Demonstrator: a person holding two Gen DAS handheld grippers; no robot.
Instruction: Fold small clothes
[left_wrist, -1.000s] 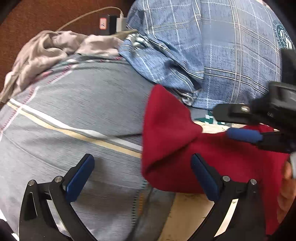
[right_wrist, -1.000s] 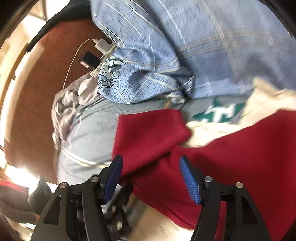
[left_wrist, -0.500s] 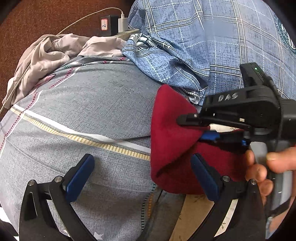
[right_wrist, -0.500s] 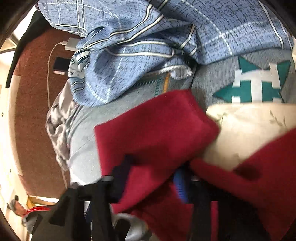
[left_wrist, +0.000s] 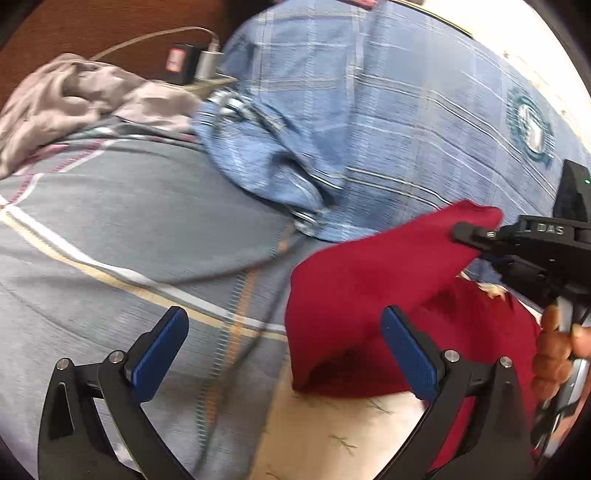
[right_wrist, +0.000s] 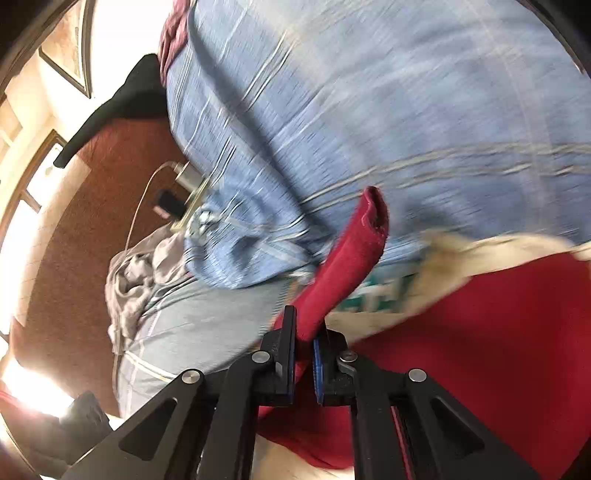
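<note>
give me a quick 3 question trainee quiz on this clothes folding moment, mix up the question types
1. True or false: the left gripper is clamped on the red garment.
2. What does the right gripper hold? A) grey cloth B) a flap of the red garment C) charger cable
3. Fill in: behind the red garment lies a blue ____ blanket.

Key: 1 false, its jaws stand wide open; 2 B, the jaws have just closed on the flap; 3 plaid.
</note>
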